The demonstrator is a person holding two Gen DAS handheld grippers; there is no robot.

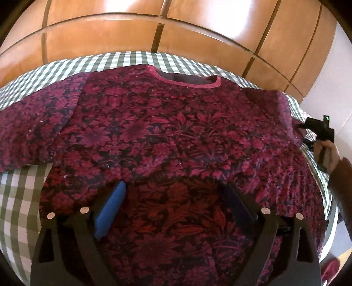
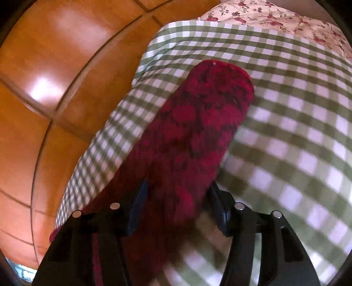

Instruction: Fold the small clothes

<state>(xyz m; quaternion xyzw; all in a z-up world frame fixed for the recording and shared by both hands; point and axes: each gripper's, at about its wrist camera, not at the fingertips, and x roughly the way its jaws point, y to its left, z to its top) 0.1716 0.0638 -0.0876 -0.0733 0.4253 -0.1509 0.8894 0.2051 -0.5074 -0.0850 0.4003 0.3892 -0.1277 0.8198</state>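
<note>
Sweater (image 1: 176, 132), one only, dark red with a floral knit, lies spread front-up on a bed covered by a green-and-white checked sheet (image 1: 19, 198), its pink-trimmed neckline (image 1: 187, 80) toward the far edge by the wooden wardrobe (image 1: 110, 33). In the left wrist view the left tongs (image 1: 176, 198) hang over the lower body of the garment, their two fingers spread wide apart and grasping nothing; one blue pad (image 1: 110, 211) shows on the left finger. One sleeve (image 1: 33, 132) lies flat out to the left. At the right edge of this view the right tongs (image 1: 319, 129), held in a hand (image 1: 327, 154), sit at the end of the other sleeve.

In the right wrist view that second sleeve (image 2: 198, 132) runs forward between the two fingers of the right tongs (image 2: 176, 202), cuff end away from the camera, over the checked sheet; the picture is motion-blurred. The fingers stand on either side of the fabric, but whether they pinch it I cannot tell. A second, flower-printed cloth (image 2: 275, 17) lies beyond the sheet.

The step in hand looks like folding this sleeve inward across the chest. To do it well, grip close to the cuff, lift just enough to clear the body, and lay the sleeve straight across without dragging the shoulder; the left tongs could press the body down to keep it from sliding.
</note>
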